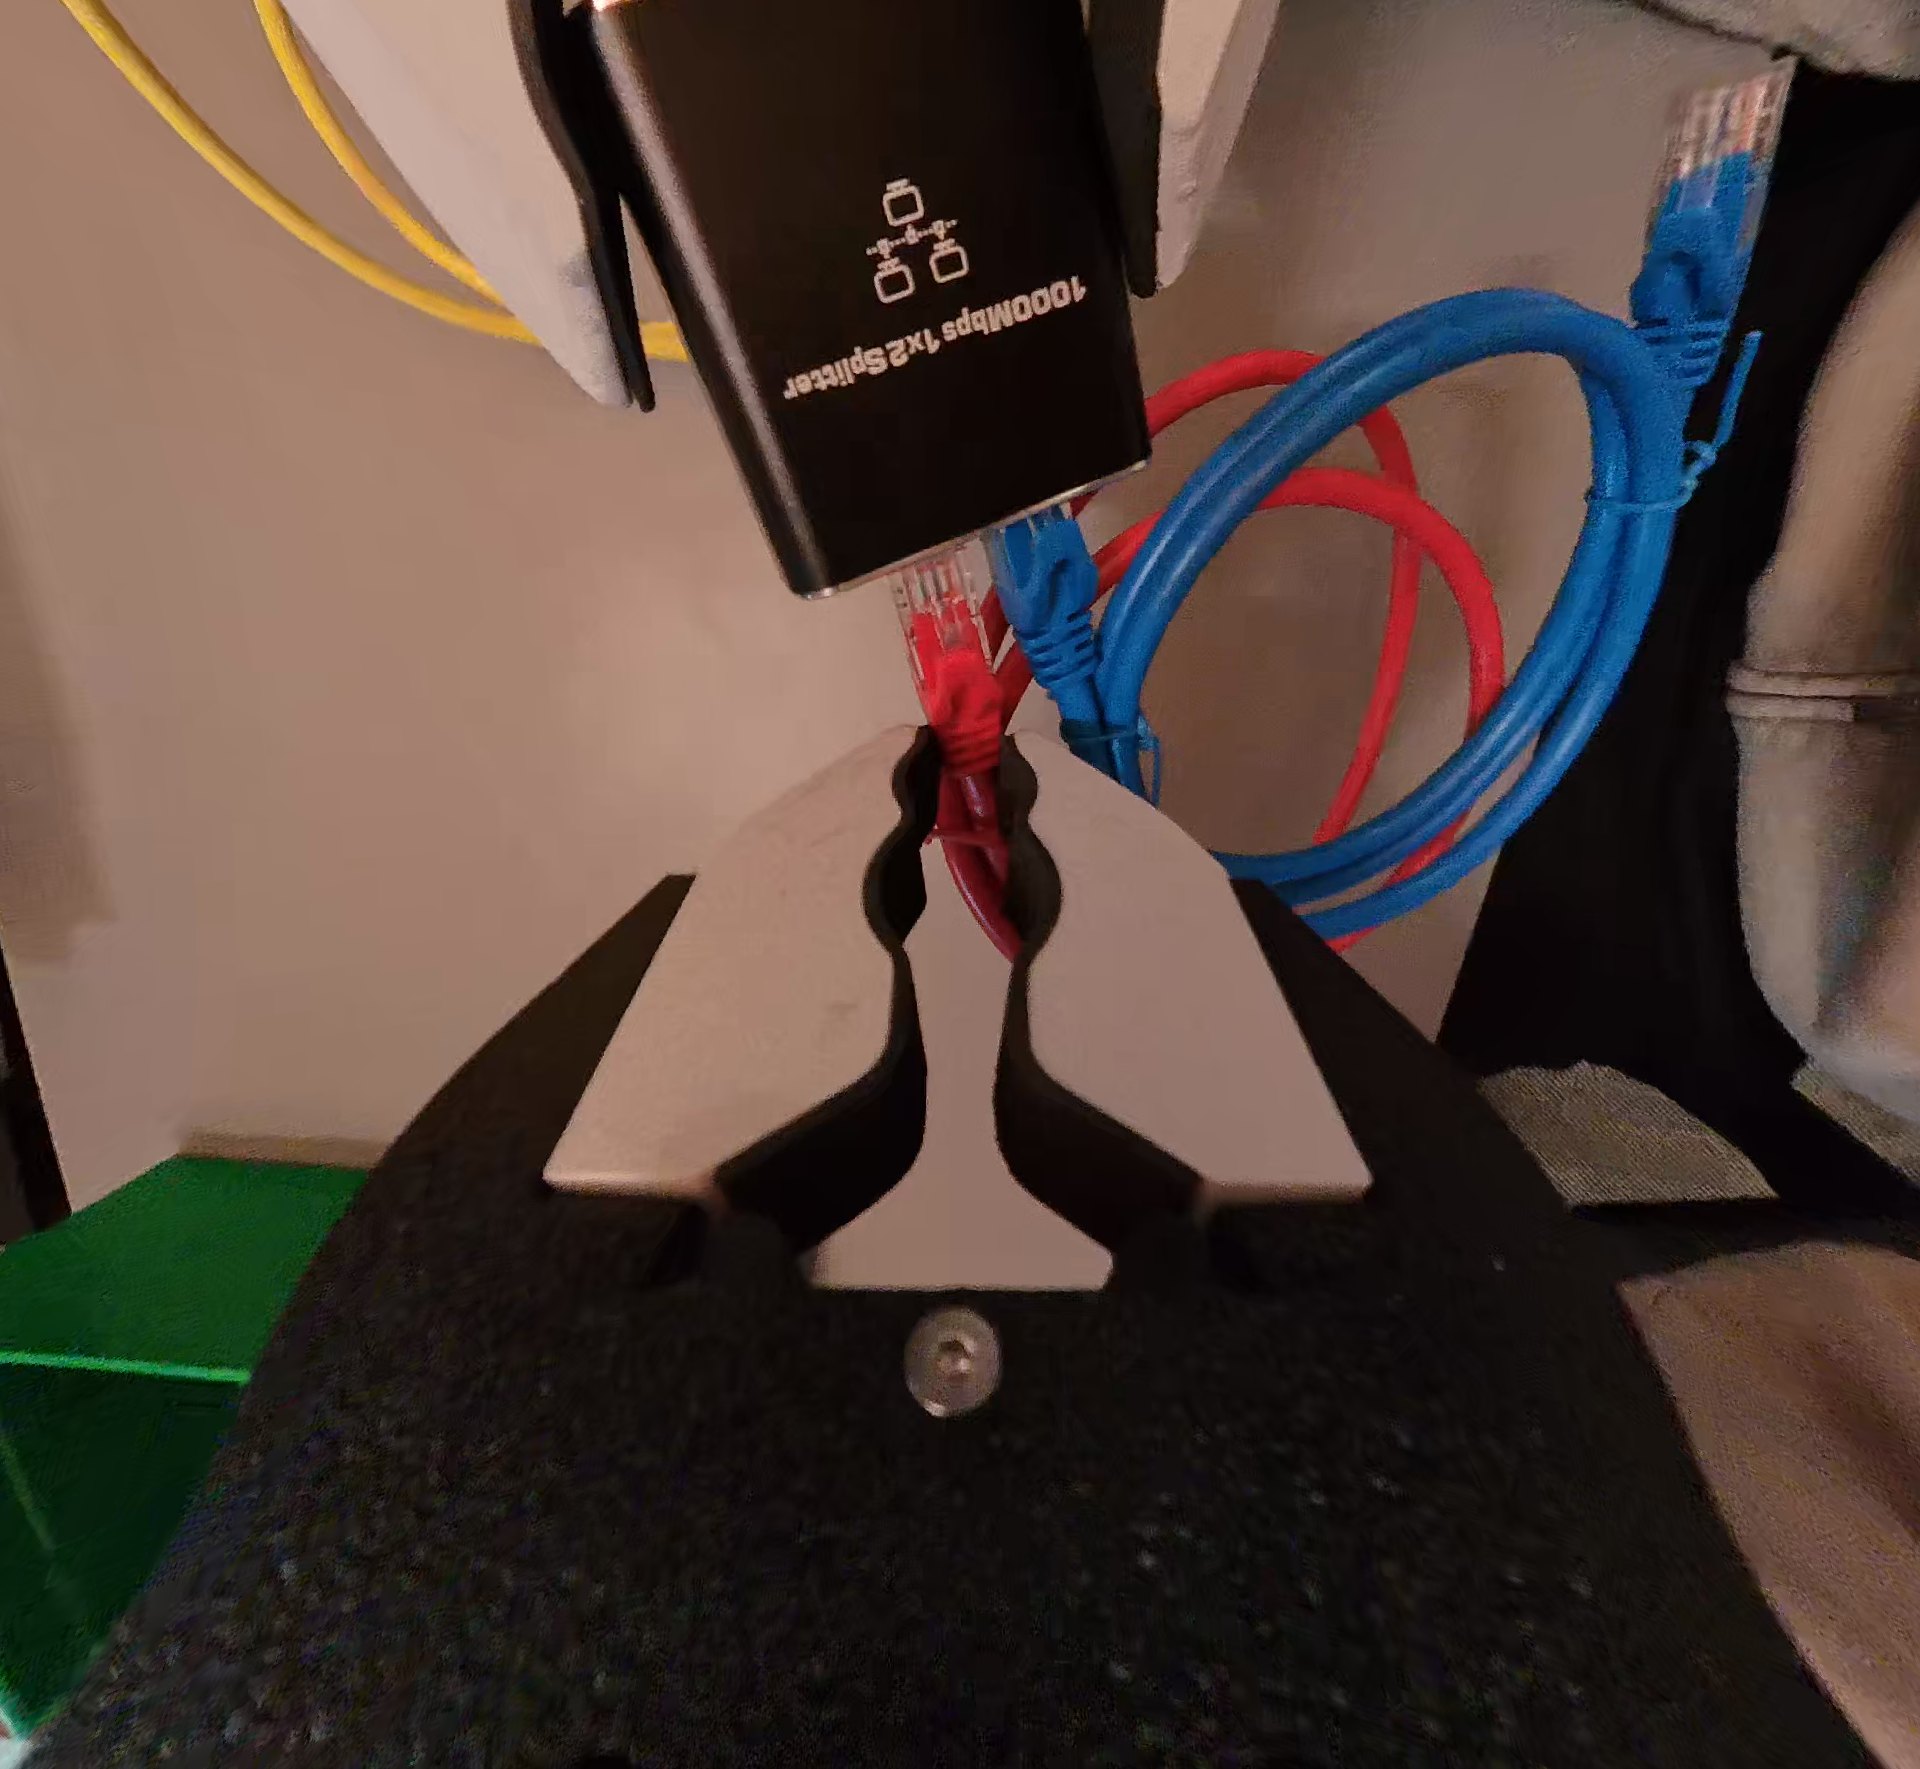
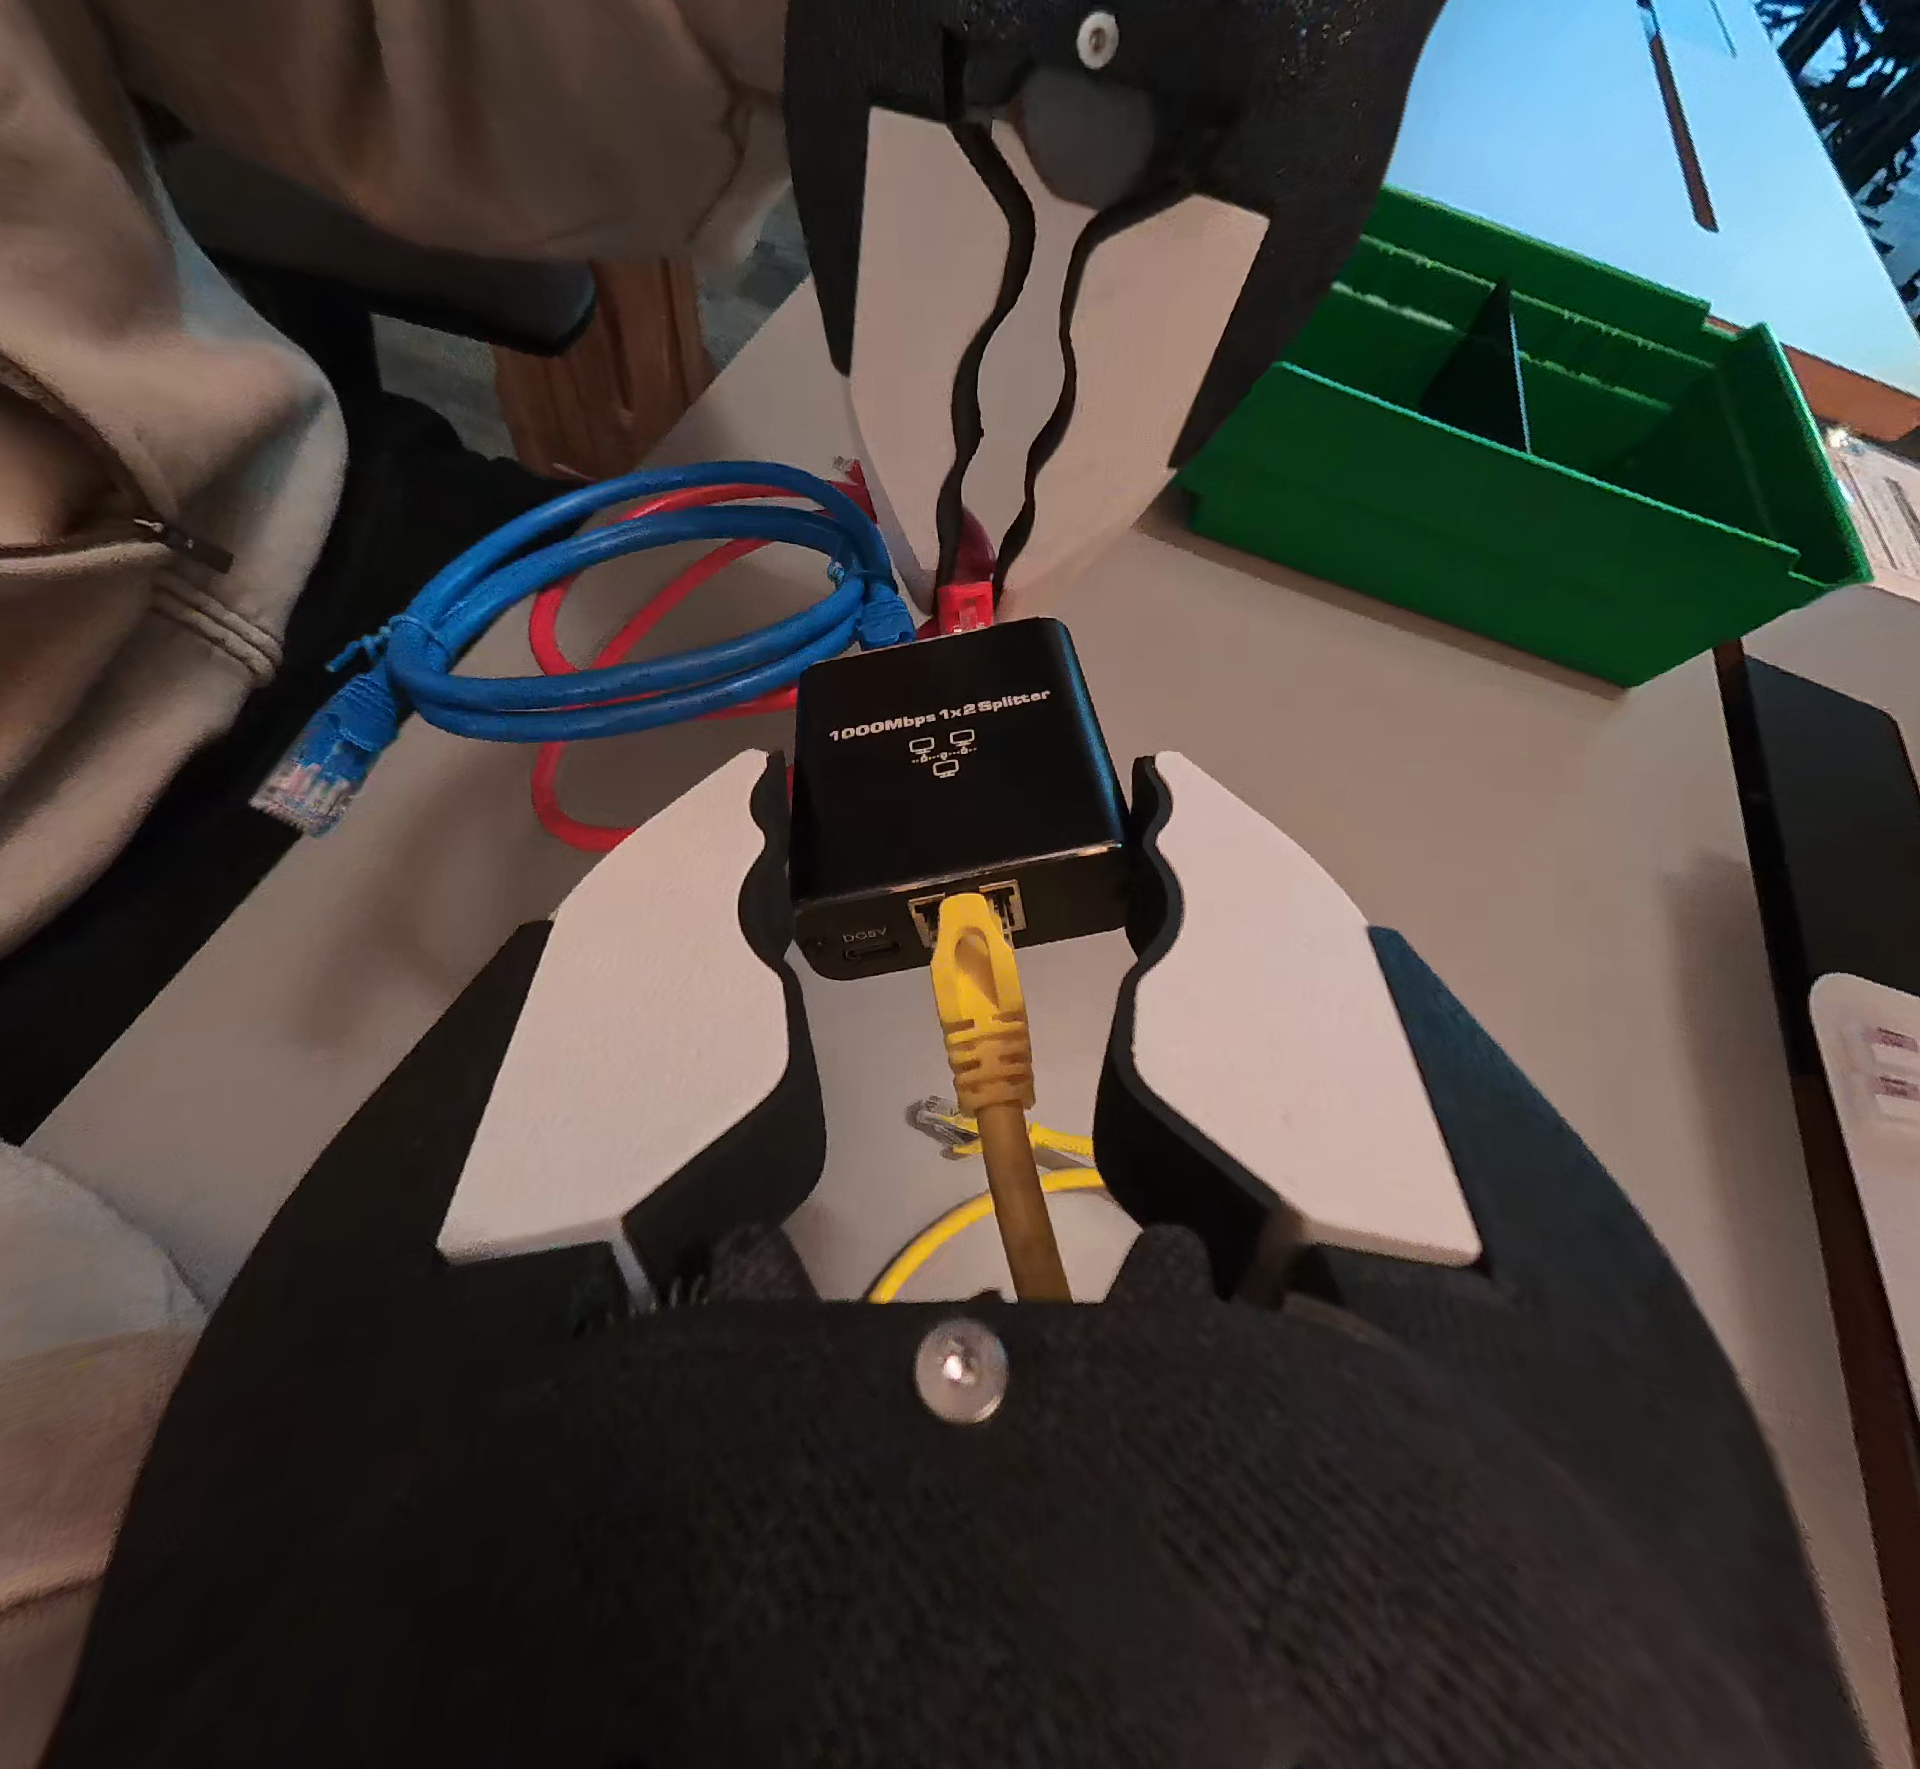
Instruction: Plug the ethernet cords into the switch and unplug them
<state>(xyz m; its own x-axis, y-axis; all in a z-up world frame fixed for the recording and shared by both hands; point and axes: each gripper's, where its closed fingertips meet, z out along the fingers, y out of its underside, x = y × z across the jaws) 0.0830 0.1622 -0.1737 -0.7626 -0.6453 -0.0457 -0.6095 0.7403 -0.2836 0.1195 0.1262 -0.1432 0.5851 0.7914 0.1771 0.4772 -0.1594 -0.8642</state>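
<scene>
Holding switch [image 2: 956,784] off the table [image 2: 1403,836] near its person-side edge, right gripper [image 2: 956,846] clamps its flanks | red cord [image 1: 961,680] plug partly seated, long axis toward left gripper [image 1: 966,763], pinched narrow on its boot | blue cord [image 1: 1049,597], yellow cord [image 2: 982,1002] plugged in | green bin [image 2: 1558,514] farther back

Pale table [image 2: 1403,836] bears green bin [image 2: 1507,514]; blue cord [image 2: 623,597]; red cord [image 2: 582,618].
</scene>
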